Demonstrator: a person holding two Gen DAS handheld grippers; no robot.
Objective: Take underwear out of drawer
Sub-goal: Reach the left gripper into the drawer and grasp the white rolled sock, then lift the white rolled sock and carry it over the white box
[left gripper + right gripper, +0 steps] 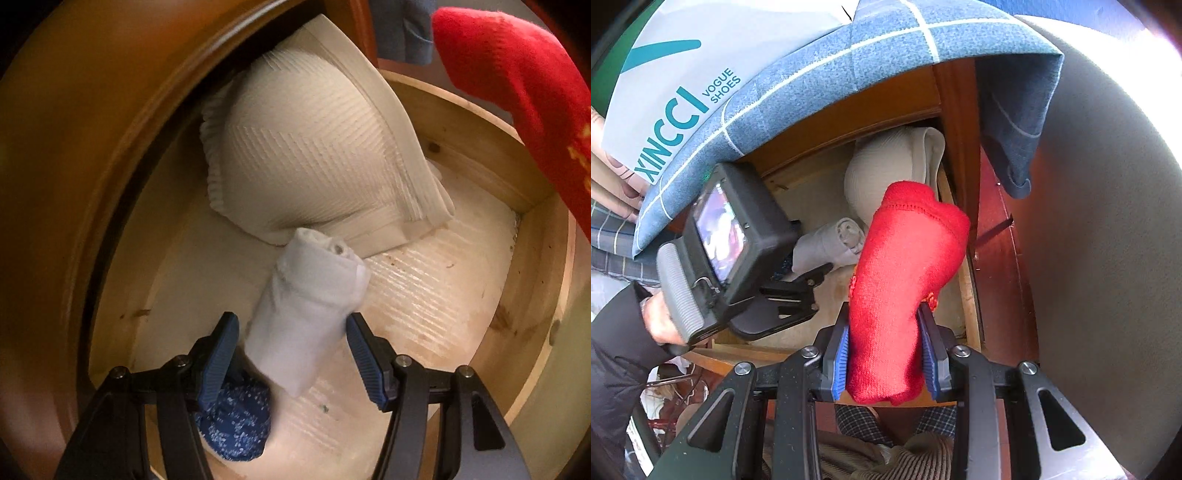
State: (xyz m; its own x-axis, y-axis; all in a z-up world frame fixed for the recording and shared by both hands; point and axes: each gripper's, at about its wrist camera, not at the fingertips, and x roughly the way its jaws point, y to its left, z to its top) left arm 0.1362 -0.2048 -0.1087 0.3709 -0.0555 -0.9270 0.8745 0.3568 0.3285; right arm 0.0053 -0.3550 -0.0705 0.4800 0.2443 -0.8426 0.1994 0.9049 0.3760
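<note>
Currently: left gripper (291,354) open, its fingers (221,354) straddling the white rolled underwear (306,317) inside the drawer (469,147); right gripper (884,358) clamps a red garment (901,280) above it.

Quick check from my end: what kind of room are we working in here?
Most likely a bedroom or closet corner at home. A wooden drawer holds a cream bra and a rolled white garment, a checked blue cloth drapes the furniture top, and a shoe-shop bag sits there.
</note>
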